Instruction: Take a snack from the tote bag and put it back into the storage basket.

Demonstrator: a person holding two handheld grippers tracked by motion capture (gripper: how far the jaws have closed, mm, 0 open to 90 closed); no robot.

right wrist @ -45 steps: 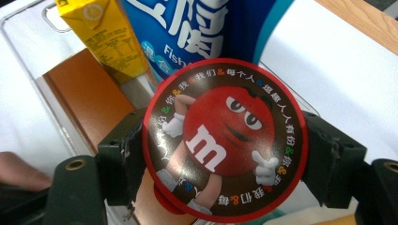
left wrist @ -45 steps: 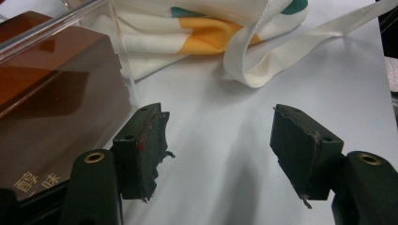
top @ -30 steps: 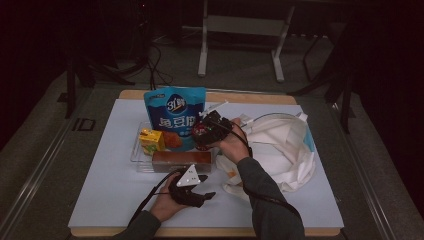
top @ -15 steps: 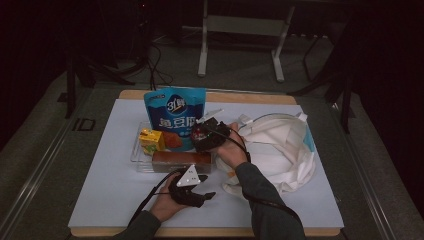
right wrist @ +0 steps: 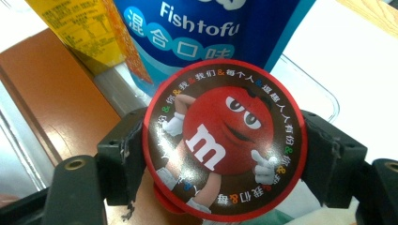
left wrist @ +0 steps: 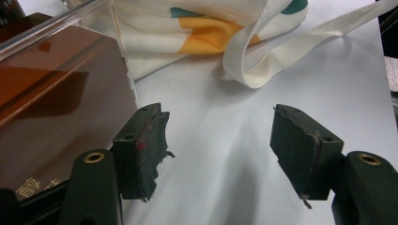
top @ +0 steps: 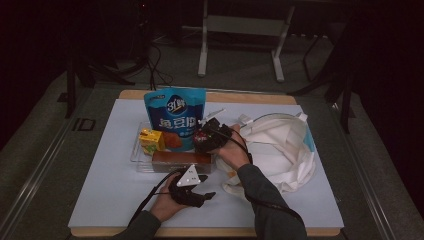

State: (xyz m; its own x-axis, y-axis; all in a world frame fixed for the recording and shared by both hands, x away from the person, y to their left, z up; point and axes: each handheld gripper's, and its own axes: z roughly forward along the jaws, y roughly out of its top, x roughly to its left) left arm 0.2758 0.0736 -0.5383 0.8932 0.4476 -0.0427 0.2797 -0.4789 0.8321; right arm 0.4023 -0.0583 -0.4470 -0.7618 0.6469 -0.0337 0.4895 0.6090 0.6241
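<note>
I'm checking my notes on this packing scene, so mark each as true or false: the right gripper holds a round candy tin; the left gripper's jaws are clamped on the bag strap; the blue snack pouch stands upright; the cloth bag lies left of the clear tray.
1. The right gripper holds a round candy tin: true.
2. The left gripper clamps the bag strap: false, its jaws are open and empty.
3. The blue snack pouch stands upright: true.
4. The cloth bag lies left of the clear tray: false, it lies right.

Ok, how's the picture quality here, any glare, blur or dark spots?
High view: dim, dark surroundings, only the table lit. Left gripper view: glare streaks on the clear tray wall, soft shadows under the tote bag strap, nearest gripper parts slightly soft. Right gripper view: bright and sharp on the round candy tin, blue pouch cropped.
</note>
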